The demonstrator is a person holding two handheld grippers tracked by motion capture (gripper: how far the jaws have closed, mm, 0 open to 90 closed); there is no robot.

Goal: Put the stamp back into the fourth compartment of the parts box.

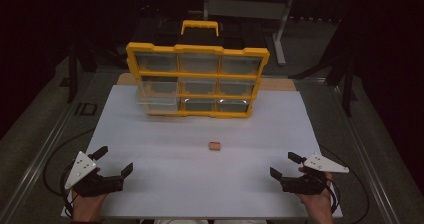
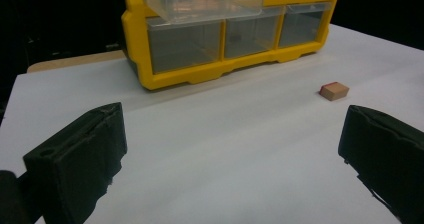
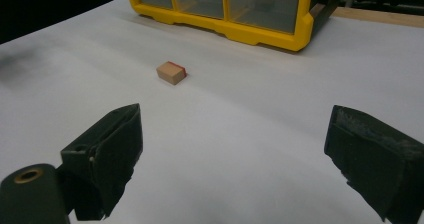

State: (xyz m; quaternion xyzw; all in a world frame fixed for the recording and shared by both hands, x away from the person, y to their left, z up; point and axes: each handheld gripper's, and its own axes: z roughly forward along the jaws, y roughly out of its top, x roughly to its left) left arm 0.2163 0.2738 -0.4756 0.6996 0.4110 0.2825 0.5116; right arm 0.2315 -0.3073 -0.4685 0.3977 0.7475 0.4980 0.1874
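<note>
both pairs of fingers are standing wide apart and gripping nothing: the left gripper is resting at the near left corner of the white table sheet, the right gripper at the near right corner. the small wooden block is lying bare on the sheet in front of the yellow drawer organizer, well apart from both grippers and roughly between them, nearer the organizer than they are. in the left gripper view the block is sitting beyond the right-hand jaw; in the right gripper view it is lying beyond the left-hand jaw, showing a red edge that is less clear from above. the left gripper view is also showing one clear drawer of the organizer pulled partly out.
</note>
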